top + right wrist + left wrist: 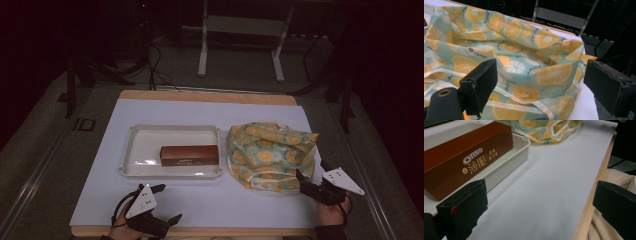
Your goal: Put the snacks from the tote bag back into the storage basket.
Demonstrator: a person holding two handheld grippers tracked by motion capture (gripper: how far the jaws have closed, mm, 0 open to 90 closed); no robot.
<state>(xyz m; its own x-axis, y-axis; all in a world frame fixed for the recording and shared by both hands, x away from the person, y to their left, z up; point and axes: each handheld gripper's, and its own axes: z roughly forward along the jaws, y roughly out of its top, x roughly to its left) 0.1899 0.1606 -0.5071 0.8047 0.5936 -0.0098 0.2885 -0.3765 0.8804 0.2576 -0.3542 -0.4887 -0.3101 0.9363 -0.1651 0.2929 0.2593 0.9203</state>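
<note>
A brown Oreo box [189, 155] [461, 157] lies in a shallow white tray [145, 145] [524, 145] on the white mat. To its right sits a crumpled cloth bag [270, 150] [524, 60] printed with orange slices on pale green. My left gripper [167, 204] [539, 205] rests near the table's front edge, below the tray, open with nothing between its jaws. My right gripper [310, 175] [539, 82] stands open at the bag's lower right corner, its jaws on either side of the bag's folded edge without closing on it.
The white mat [210, 200] covers a wooden tabletop [200, 95], whose front edge [589, 212] runs close to the left gripper. A person's light trousers [604, 230] lie just beyond that edge. A metal stand [240, 30] and cables sit on the dark floor behind.
</note>
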